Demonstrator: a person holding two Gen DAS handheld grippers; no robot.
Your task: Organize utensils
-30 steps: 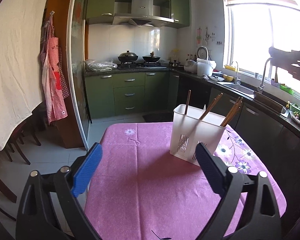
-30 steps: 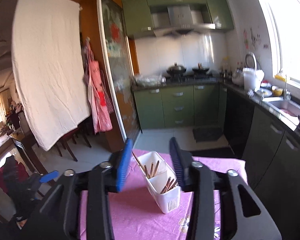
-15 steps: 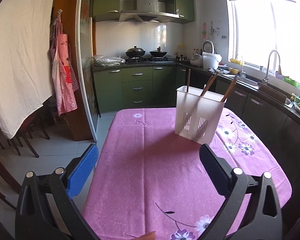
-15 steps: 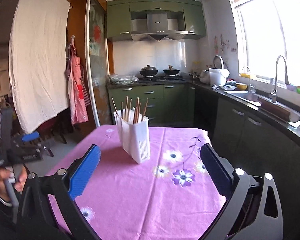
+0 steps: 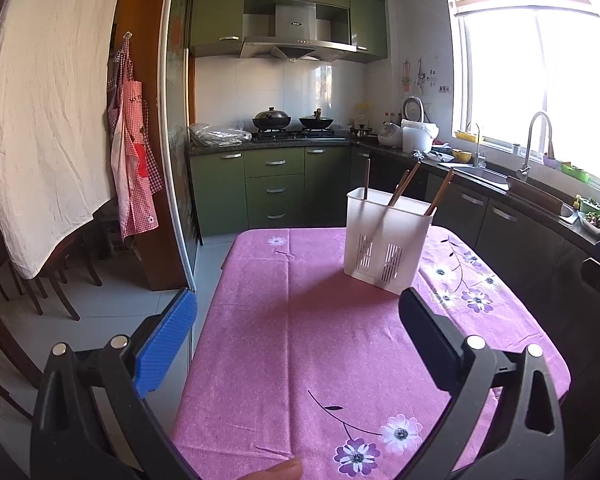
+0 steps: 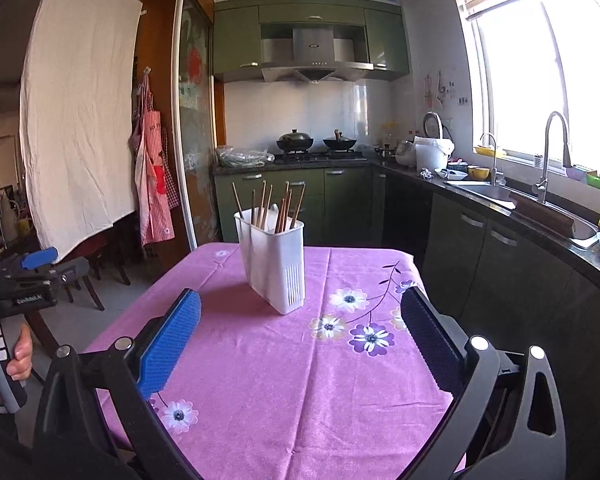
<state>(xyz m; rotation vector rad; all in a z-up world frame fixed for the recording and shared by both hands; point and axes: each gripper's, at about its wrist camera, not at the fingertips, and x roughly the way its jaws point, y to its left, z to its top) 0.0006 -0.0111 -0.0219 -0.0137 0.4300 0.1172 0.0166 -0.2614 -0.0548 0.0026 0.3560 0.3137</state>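
A white plastic utensil holder (image 5: 386,240) (image 6: 274,260) stands upright on the far half of the table, with several wooden chopsticks (image 6: 278,208) (image 5: 404,186) sticking out of its top. My left gripper (image 5: 298,300) hovers over the near part of the pink cloth, open wide, nothing between its fingers. My right gripper (image 6: 300,300) is also open and empty, well short of the holder. In the right wrist view the left gripper's body (image 6: 24,280) shows at the far left, with a hand (image 6: 18,354) on its handle.
The table wears a pink floral cloth (image 5: 340,340) (image 6: 300,360). Green kitchen cabinets (image 5: 274,184), a stove with two pans (image 5: 292,122), a dark counter with a sink (image 6: 496,192) along the right. Wooden chairs (image 5: 52,276) and a hanging white sheet (image 5: 48,100) lie left.
The right gripper's jaws spread from partly closed to wide, and it dropped lower and backed off the holder. The left gripper drew back too, so the holder looks smaller and farther.
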